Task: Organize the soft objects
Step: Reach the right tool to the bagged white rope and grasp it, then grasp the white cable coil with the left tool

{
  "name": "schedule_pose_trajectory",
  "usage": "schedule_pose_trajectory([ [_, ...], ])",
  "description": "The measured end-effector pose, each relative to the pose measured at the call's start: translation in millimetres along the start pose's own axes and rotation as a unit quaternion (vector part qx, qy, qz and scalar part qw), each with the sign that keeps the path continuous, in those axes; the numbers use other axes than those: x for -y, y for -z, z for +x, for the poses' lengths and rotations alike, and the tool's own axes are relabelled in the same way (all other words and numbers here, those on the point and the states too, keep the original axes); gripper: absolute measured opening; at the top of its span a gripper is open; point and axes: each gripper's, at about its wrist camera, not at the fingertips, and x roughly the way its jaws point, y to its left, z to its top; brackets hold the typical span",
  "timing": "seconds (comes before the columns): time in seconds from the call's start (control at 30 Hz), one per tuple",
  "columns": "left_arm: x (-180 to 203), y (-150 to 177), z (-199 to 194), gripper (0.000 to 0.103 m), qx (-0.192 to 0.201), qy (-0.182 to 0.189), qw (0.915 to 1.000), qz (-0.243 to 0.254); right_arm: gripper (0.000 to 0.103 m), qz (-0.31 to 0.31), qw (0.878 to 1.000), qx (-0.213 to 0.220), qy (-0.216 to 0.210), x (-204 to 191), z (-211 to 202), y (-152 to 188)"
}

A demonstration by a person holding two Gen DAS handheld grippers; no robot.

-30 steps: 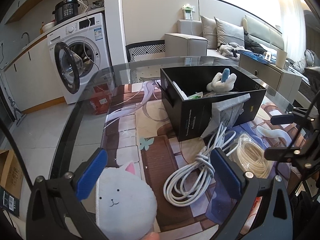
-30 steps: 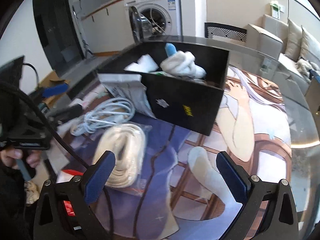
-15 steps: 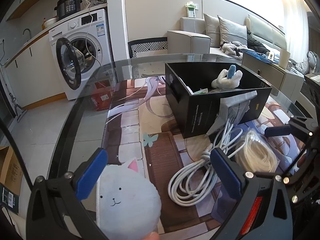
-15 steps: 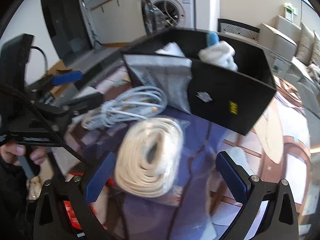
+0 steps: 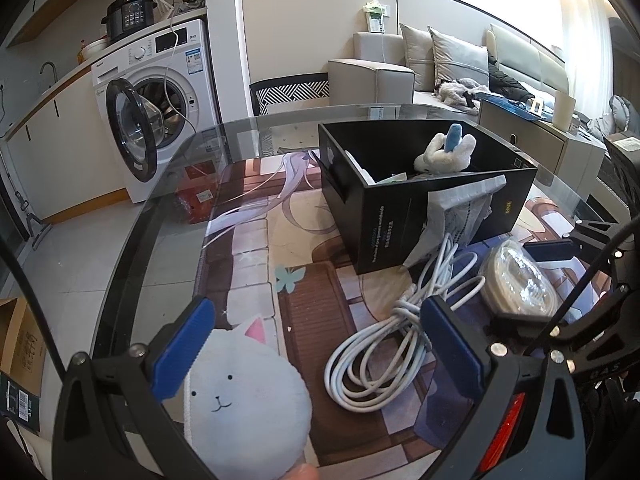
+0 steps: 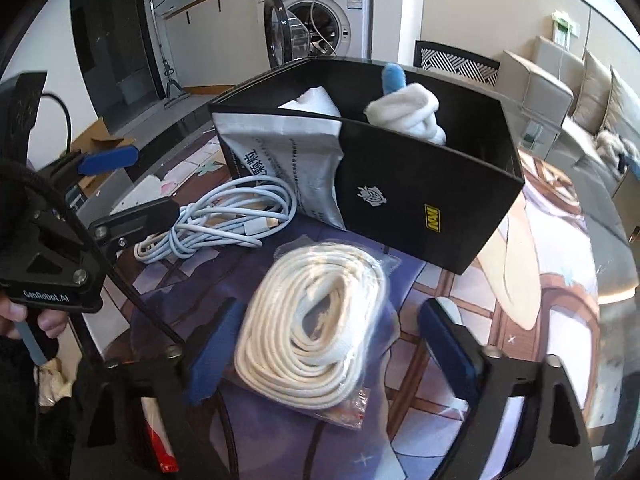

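right gripper (image 6: 324, 344) jaws closing, left gripper (image 5: 316, 340) spread wide

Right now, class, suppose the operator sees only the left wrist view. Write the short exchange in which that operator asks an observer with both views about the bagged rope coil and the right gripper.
Operator: Is the bagged rope coil between the right gripper's fingers?
Observer: Yes. The bagged rope coil lies between the fingers of the right gripper. Its jaws are closing, and the pad on the picture's right stands clear of the bag.
Operator: Does anything lie on top of the coil?
Observer: No. The white charging cable lies beside it, not over it, with its gold plug showing.
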Motion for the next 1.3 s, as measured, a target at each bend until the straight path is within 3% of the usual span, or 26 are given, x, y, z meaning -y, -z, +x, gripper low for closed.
schedule_pose_trajectory([
  [0.13, 0, 0, -1, 0.103, 0.001, 0.0, 1.0, 0.0, 0.063, -0.006, 1.0, 0.002, -0.005, 5, -5, 4],
  [0.4, 7, -2, -2, 0.103, 0.001, 0.01, 0.9999, 0.006, 0.044, -0.006, 0.999, 0.01, -0.034, 19, -16, 14],
  [1.03, 44, -5, 6, 0.101, -0.014, 0.037, 0.9958, 0.083, 0.042, 0.001, 0.998, 0.037, -0.05, 45, -49, 18],
  [1.07, 46, -6, 8, 0.1, -0.018, 0.04, 0.9952, 0.087, 0.042, 0.001, 0.998, 0.038, -0.05, 47, -50, 18],
  [1.2, 51, -5, 16, 0.078, -0.04, 0.053, 0.993, 0.098, 0.042, -0.002, 0.998, 0.039, -0.052, 46, -50, 18],
  [1.3, 54, -2, 18, 0.051, -0.046, 0.067, 0.9911, 0.105, 0.042, -0.003, 0.998, 0.04, -0.052, 44, -49, 18],
])
